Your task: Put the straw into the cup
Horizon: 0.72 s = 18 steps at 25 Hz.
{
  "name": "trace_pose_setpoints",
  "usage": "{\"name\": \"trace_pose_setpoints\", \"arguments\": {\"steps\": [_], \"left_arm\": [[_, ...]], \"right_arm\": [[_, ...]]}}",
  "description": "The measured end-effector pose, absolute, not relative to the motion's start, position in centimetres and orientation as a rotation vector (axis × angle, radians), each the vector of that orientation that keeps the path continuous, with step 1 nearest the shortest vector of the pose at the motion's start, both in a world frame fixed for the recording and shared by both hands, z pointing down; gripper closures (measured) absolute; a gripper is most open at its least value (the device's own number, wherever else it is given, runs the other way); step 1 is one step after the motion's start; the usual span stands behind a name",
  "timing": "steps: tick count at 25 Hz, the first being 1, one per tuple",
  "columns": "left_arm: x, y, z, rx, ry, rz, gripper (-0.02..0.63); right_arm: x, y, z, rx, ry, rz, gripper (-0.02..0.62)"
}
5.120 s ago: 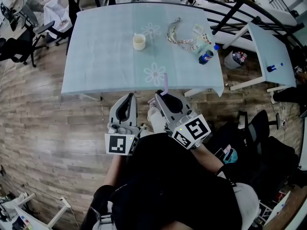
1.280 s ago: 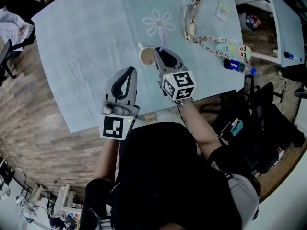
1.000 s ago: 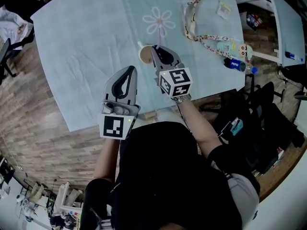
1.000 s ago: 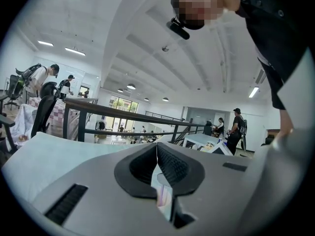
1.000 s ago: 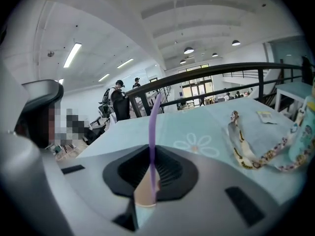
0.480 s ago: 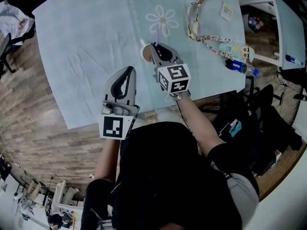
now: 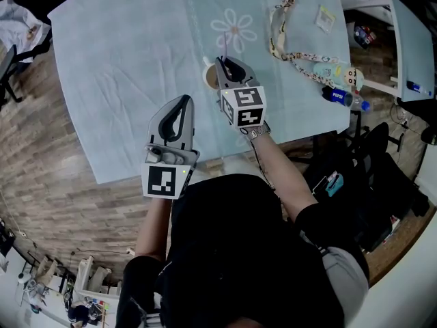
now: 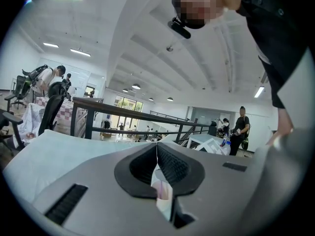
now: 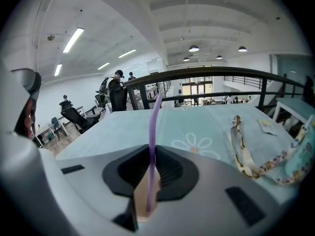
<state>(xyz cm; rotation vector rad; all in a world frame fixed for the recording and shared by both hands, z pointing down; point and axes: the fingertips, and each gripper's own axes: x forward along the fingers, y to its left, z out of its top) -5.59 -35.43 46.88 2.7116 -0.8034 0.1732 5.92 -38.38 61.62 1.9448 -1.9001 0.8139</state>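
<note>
Blue table (image 7: 123, 60), straw (image 9: 153, 132) between jaws of right hand-held gripper (image 7: 225, 65), just opening

Seconds after leaving the near edge of the table (image 7: 123, 60), the right gripper (image 7: 221, 61) holds the straw (image 9: 153, 132) over the cup (image 7: 209, 81), jaws just easing apart.

Pale purple straw (image 9: 153, 132), cream cup (image 7: 208, 79); tablecloth (image 7: 123, 60) lt blue-green w/ white daisy prints (image 7: 234, 29). Grey left gripper (image 7: 184, 101) w/ black pads, its cube (image 7: 164, 182) blk & white squares. Cream lanyard (image 7: 274, 39) w/ brown speckles, bottle (image 7: 338, 96) w/ blue label, floor (image 7: 41, 135) brown wood-plank pattern, person's top (image 7: 239, 251) black.
</note>
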Motion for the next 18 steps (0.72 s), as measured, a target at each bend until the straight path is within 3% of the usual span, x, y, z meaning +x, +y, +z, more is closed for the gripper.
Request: {"name": "trace_pose_setpoints", "arguments": {"steps": [14, 18], "left_arm": [[-5.91, -36.12, 46.74, 2.712, -0.822, 0.161, 0.592], [-5.71, -35.63, 46.41, 2.722, -0.819, 0.154, 0.592]], "right_arm": [[6.1, -38.97, 61.94, 1.923, -1.869, 0.823, 0.54], [5.98, -38.7, 61.63, 1.907, -1.891, 0.827, 0.504]]}}
